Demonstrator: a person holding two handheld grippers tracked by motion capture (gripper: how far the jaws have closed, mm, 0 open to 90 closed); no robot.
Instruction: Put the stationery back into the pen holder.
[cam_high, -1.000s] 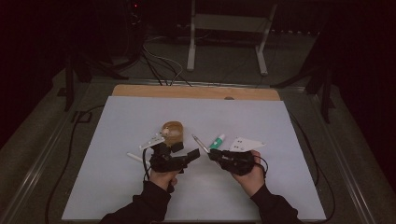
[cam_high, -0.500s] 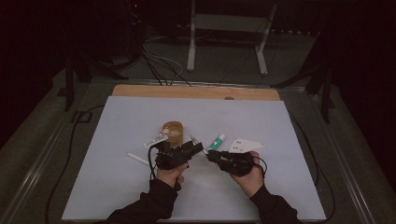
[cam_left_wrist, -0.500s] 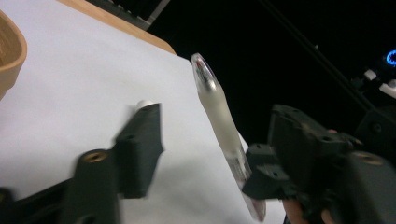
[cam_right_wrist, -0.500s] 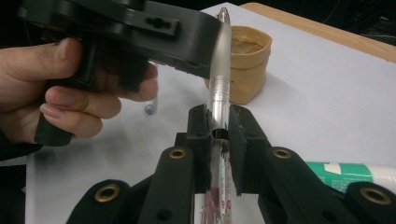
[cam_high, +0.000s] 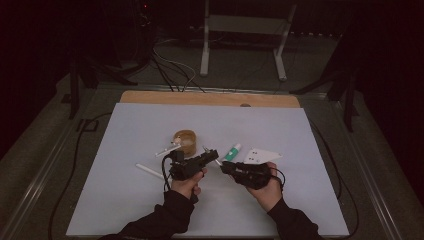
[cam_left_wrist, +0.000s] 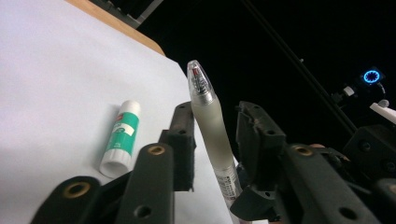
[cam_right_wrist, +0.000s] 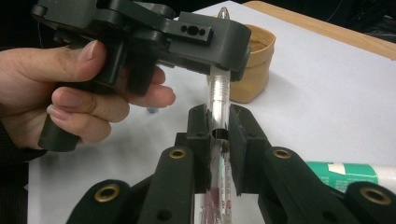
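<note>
My right gripper (cam_right_wrist: 218, 116) is shut on the clear barrel of a pen (cam_right_wrist: 217, 93), seen held just above the white table between the two hands (cam_high: 216, 159). The pen's frosted capped end (cam_left_wrist: 210, 121) stands between the jaws of my left gripper (cam_left_wrist: 217, 116). Those jaws have just been closing around it. The left pad touches the cap, and a thin dark gap still shows at the other pad. From above, the left gripper (cam_high: 212, 156) points right, tip to tip with the right gripper (cam_high: 225, 167).
A green and white glue stick (cam_high: 232, 152) lies just behind the grippers, with a white card (cam_high: 260, 155) to its right. A small brown paper cup (cam_high: 185, 141) stands behind the left gripper. Two white sticks (cam_high: 149, 170) lie to the left.
My left gripper has swung its jaws right onto the pen's free end and narrowed them around it. The right hand and the pen have stayed in place.
</note>
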